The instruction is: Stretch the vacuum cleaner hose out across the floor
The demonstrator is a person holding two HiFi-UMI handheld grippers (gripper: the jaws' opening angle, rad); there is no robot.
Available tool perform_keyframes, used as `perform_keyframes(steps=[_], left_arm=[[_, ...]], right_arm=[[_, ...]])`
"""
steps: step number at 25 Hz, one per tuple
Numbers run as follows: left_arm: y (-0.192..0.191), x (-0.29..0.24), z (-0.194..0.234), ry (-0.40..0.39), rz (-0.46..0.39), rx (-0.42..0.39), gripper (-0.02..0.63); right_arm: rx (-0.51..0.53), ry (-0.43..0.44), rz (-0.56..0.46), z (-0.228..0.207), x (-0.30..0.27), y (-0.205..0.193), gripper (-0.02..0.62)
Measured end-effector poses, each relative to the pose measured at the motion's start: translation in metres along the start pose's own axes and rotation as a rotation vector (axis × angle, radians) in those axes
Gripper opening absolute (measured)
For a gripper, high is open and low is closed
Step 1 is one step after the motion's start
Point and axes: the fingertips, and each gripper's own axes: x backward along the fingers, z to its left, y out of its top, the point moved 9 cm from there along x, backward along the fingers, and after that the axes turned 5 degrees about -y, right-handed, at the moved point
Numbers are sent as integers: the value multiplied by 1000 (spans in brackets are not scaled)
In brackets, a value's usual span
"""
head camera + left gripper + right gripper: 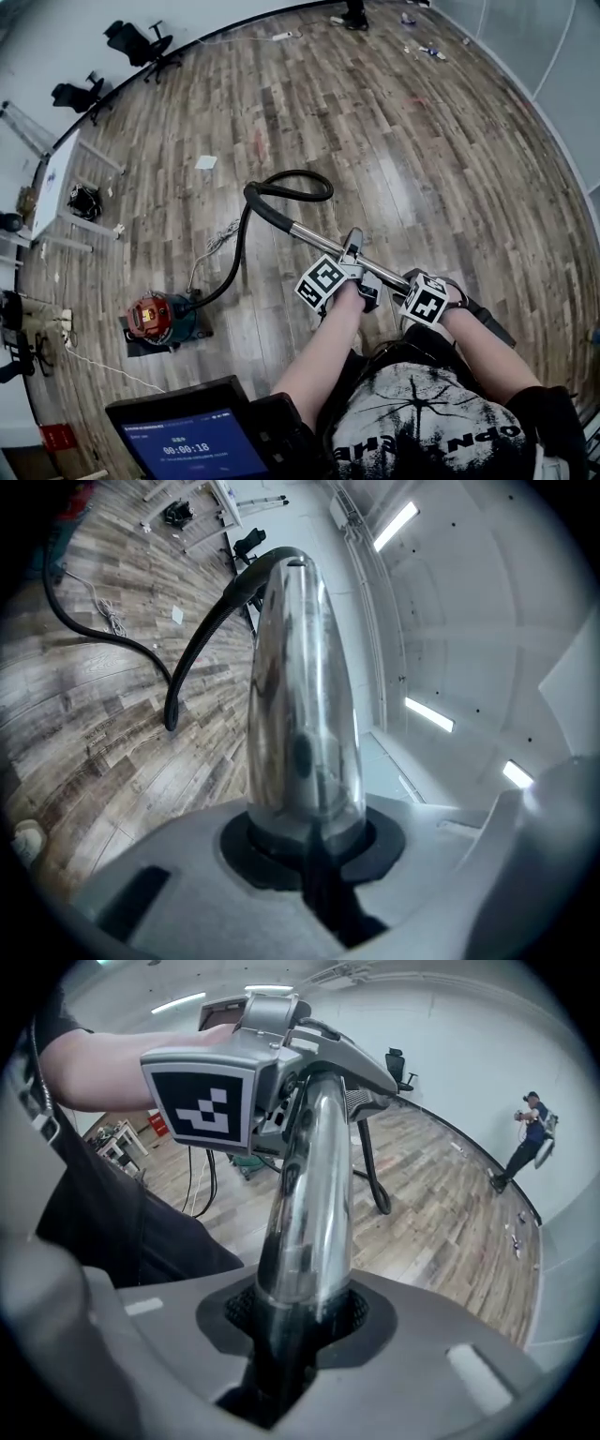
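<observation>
A red and teal vacuum cleaner (155,319) stands on the wood floor at the left. Its black hose (242,246) climbs from the machine, loops round at the top (291,183) and joins a chrome tube (314,236). My left gripper (354,251) is shut on that chrome tube (300,686), which fills the gap between its jaws. My right gripper (407,281) is shut on the same tube (305,1204) further back, close to my body. In the right gripper view the left gripper (281,1063) shows ahead on the tube. The hose (202,639) hangs in a curve to the floor.
Two office chairs (141,42) (80,94) and a white table (56,183) line the far left wall. A white paper (205,161) lies on the floor. A dark screen (192,441) sits low in front of me. Another person (530,1138) stands far off.
</observation>
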Motion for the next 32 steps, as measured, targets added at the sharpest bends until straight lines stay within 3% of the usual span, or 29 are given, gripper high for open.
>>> perform_keyframes(steps=[4,9,15,21,32], left_arm=[[-5,-10,-3,32,-79,10,44],[-37,-34,-21,50,-162,-44,41],[-71,-51,-28,123,-300,-59,43],[-83,-39,-39,160,-363,-80,41],[-127,17,-40,100,-428,-67,43]], right_arm=[[92,120,17,-26,-1,-5,118],[205,284,-9,-62,2,-38,119],[318,394,-37,-101,5,-68,112],[354,468,-61,-95,14,-74,112],[404,422,-24,-44,27,-107,110]])
